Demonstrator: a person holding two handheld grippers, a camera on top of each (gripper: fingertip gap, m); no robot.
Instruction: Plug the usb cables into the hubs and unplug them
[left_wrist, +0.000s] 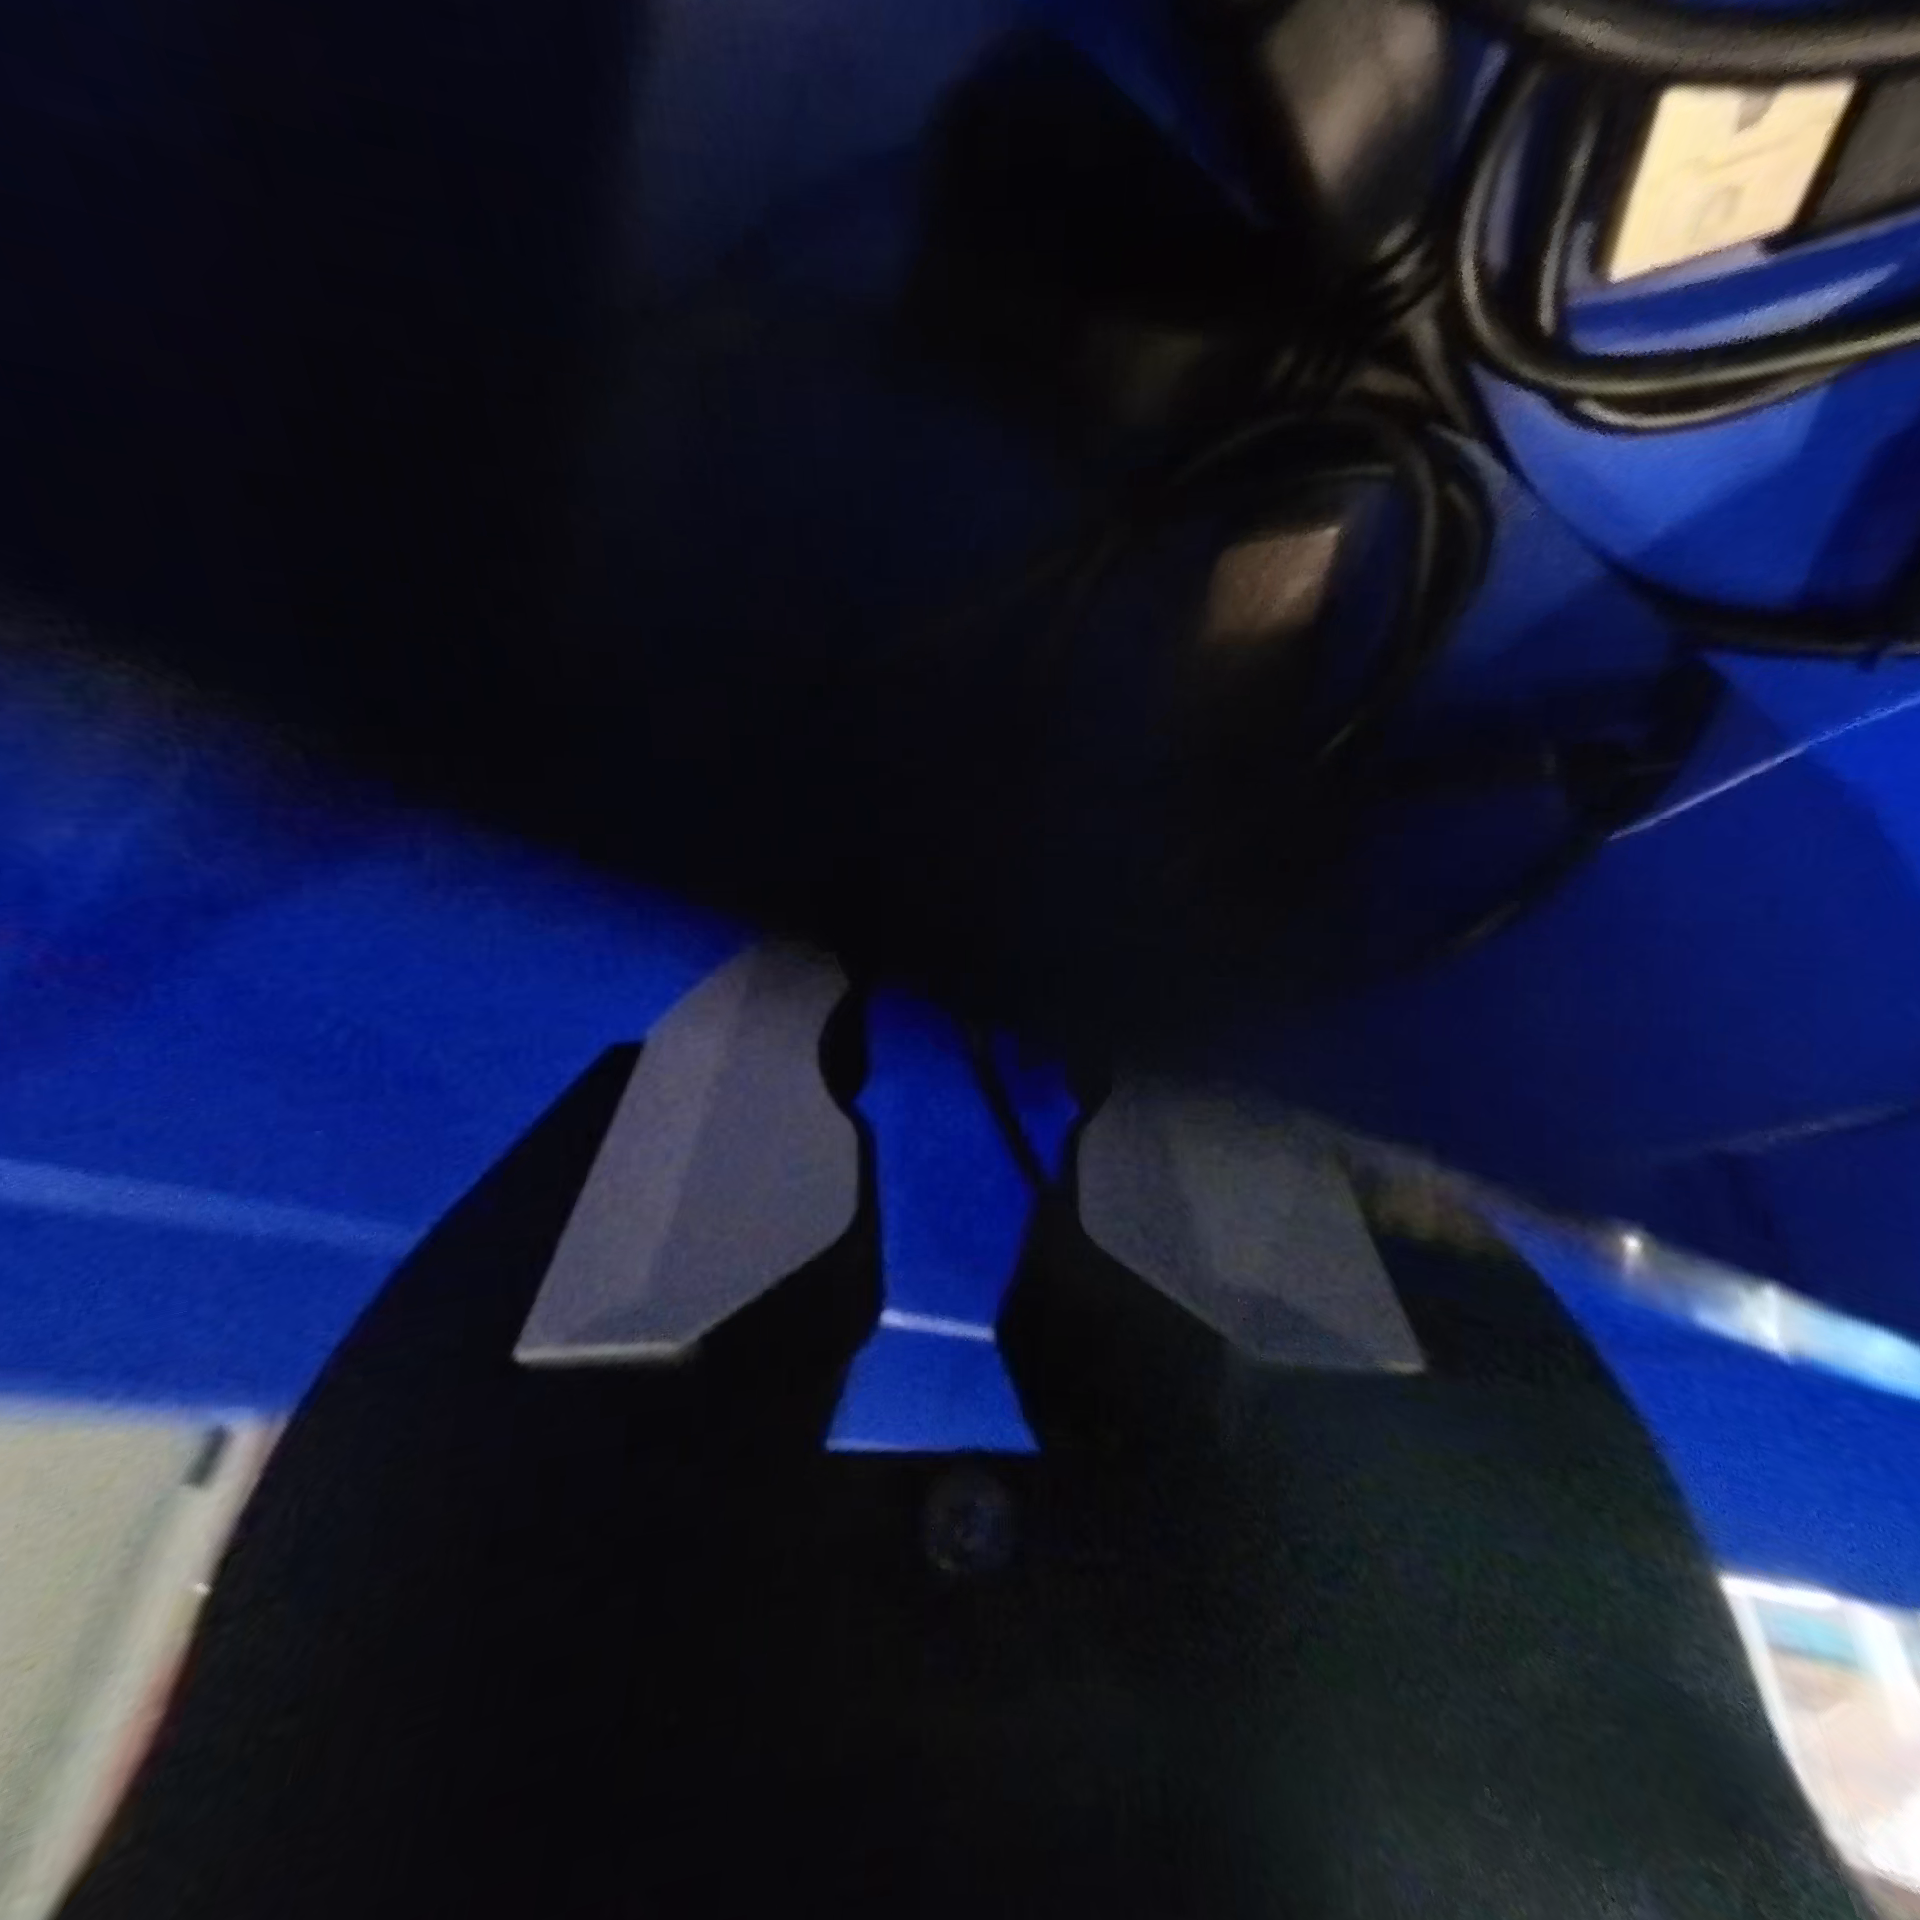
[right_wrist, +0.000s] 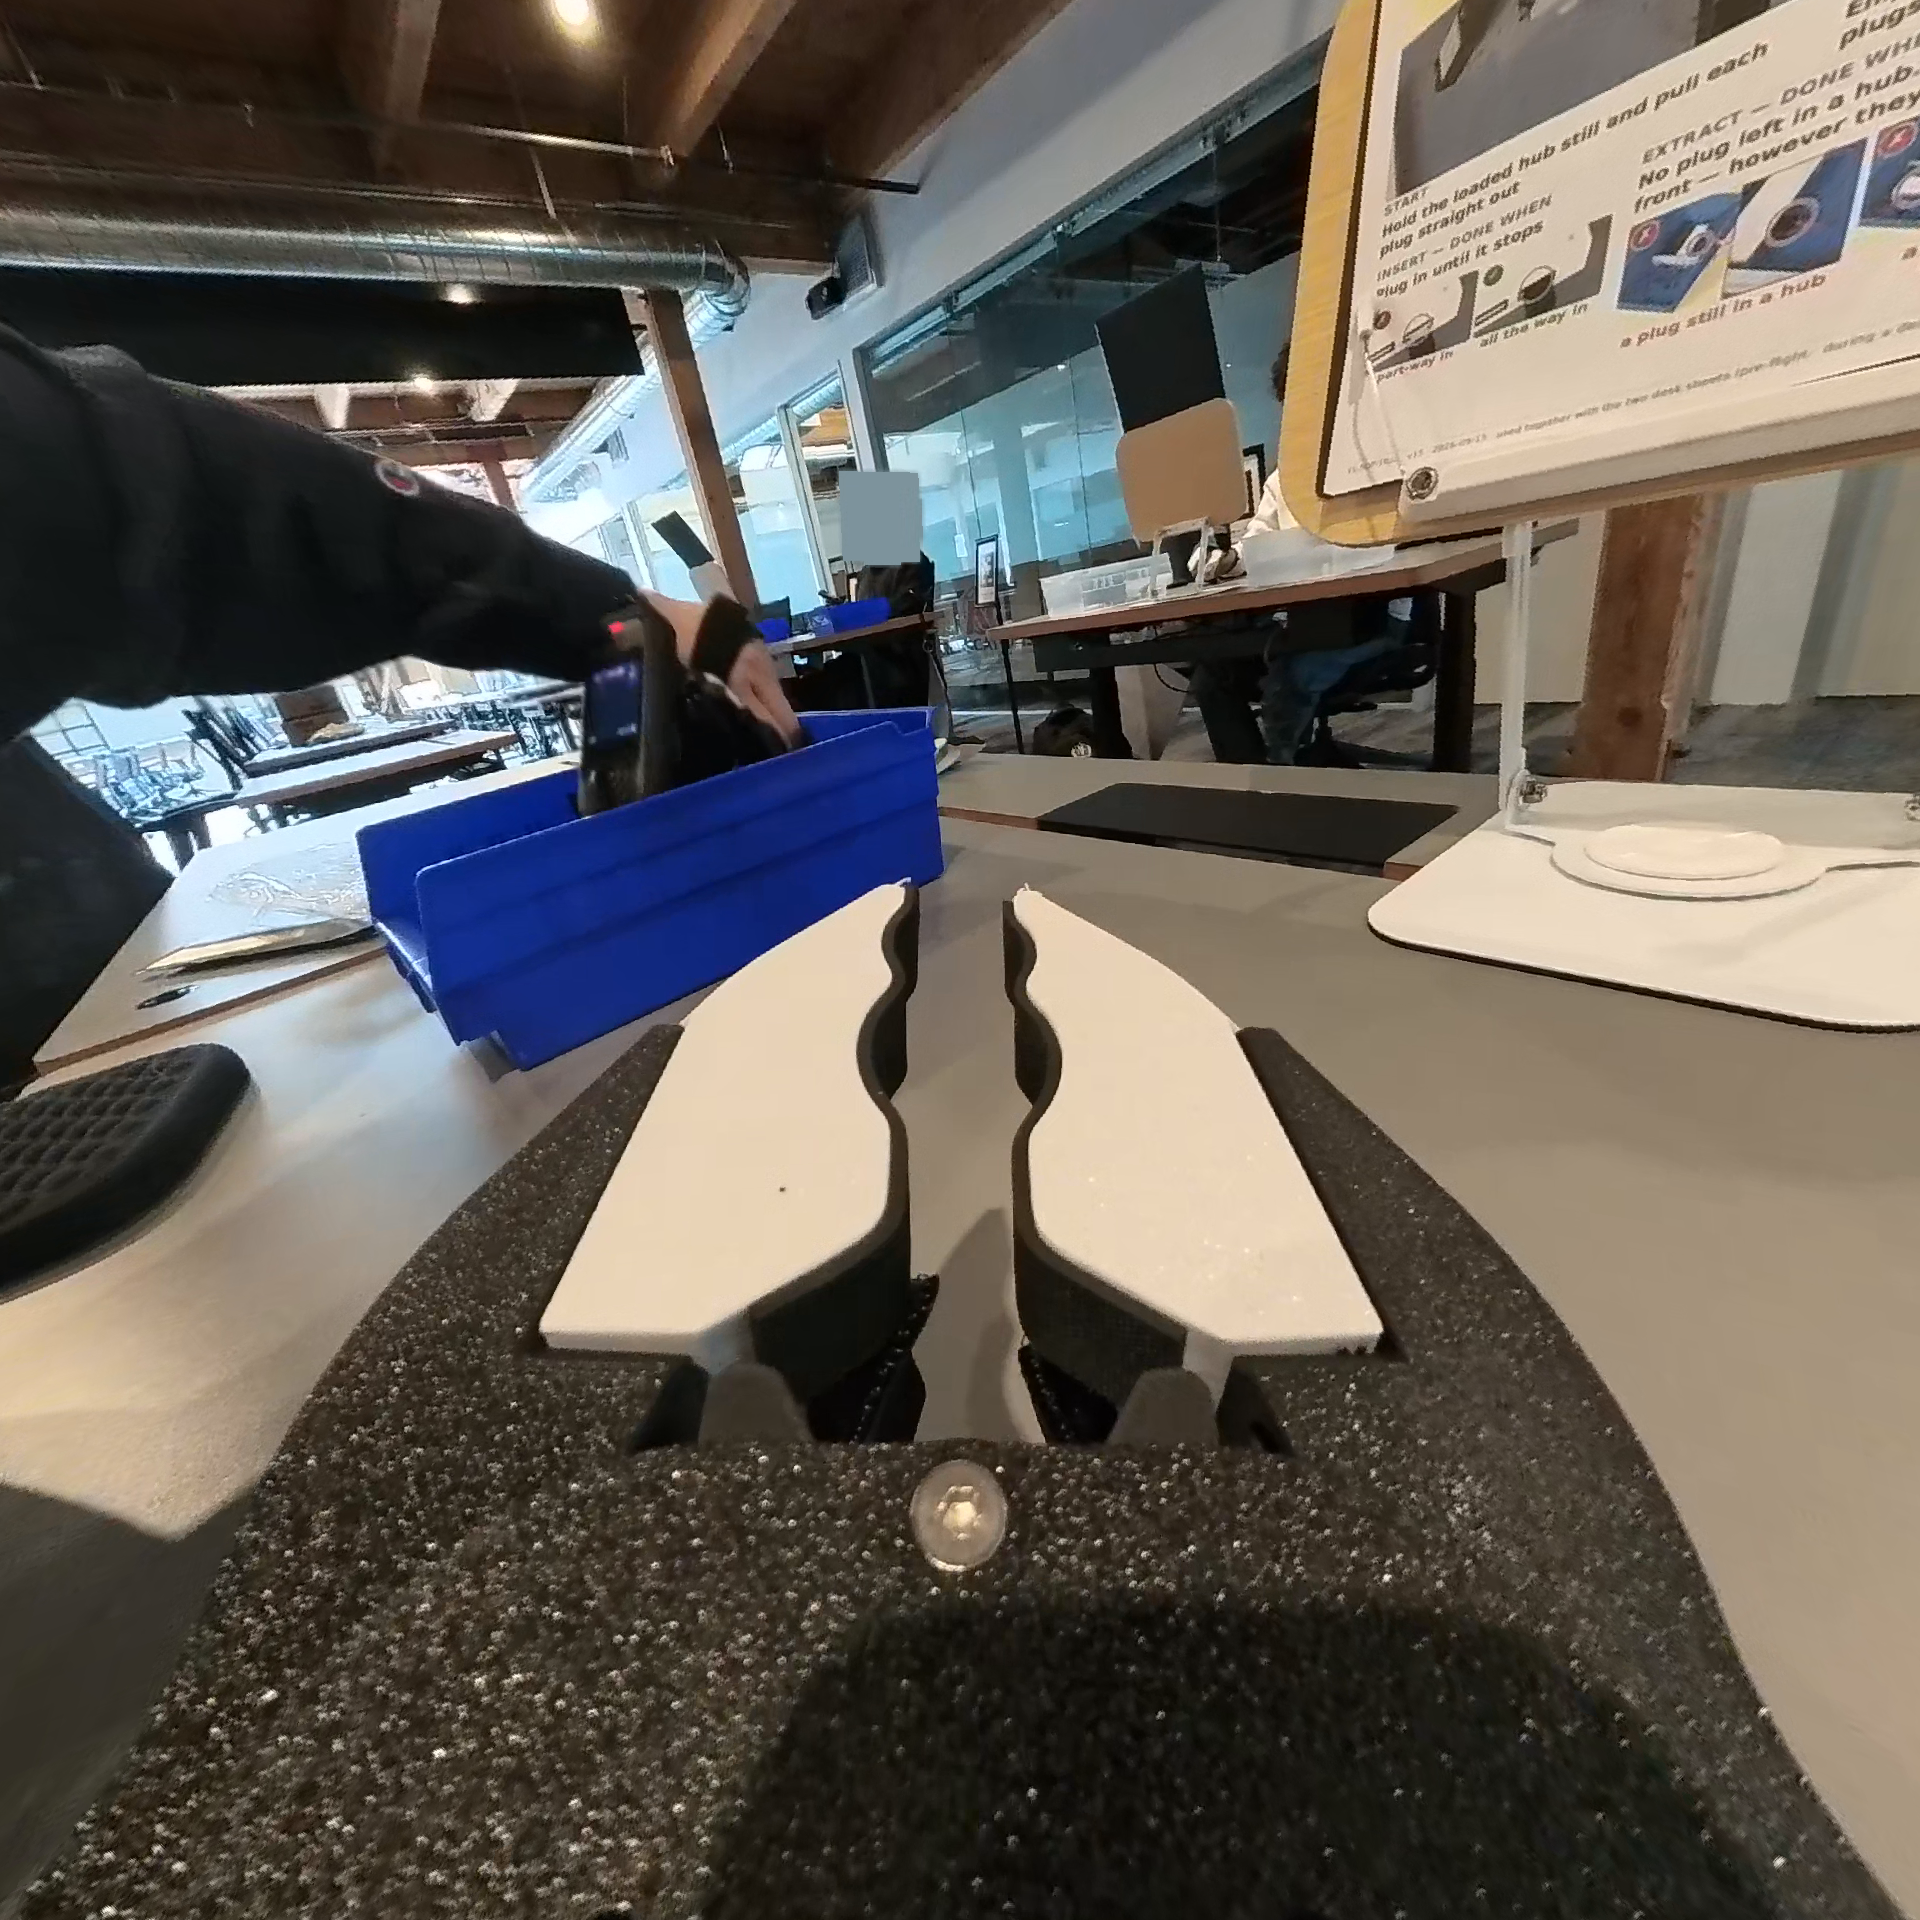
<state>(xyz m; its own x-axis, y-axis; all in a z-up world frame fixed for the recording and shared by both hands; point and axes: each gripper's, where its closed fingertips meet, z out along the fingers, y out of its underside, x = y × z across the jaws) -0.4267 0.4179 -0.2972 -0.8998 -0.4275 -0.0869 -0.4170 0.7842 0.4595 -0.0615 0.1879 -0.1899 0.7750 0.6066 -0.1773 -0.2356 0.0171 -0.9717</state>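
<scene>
My left gripper (left_wrist: 956, 1029) is down inside a blue bin (left_wrist: 312, 1039), and the view is dark and blurred. Its jaws stand apart with the blue wall showing between them. The tips reach a dark mass I cannot make out. A tangle of black cables (left_wrist: 1434, 343) lies at the upper right of the bin. In the right wrist view the left gripper (right_wrist: 644, 717) is held by a hand in a black sleeve (right_wrist: 260, 540) inside the bin (right_wrist: 675, 914). My right gripper (right_wrist: 961, 904) hovers low over the grey table (right_wrist: 1351, 1091), jaws slightly apart and empty.
A white stand base (right_wrist: 1662, 935) carries a board with an instruction sheet (right_wrist: 1610, 208) at the right. A black mat (right_wrist: 1247, 821) lies behind. A black mesh pad (right_wrist: 104, 1132) and a clear plastic bag (right_wrist: 281, 894) lie at the left. Desks and chairs stand beyond.
</scene>
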